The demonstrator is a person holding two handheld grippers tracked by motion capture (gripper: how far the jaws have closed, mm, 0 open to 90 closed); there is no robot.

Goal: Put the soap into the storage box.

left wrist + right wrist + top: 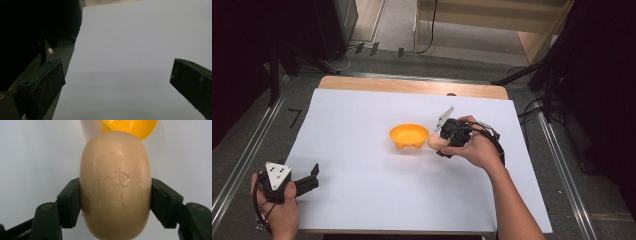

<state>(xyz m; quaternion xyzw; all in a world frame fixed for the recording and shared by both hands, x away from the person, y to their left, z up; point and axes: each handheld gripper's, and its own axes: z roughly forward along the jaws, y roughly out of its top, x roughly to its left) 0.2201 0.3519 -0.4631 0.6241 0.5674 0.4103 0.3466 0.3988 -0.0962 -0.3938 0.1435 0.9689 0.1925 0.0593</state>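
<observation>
Now right gripper fingers clamp soap beside orange bowl; likely next: lift over rim. Left gripper fingers wide, idle.

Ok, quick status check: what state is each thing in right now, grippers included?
Left gripper: open, holding nothing, low over the white sheet.
Right gripper: shut on the soap bar, beside the bowl.
Soap bar: clamped on both sides, whole.
Orange bowl: upright on the sheet, looks empty.
</observation>
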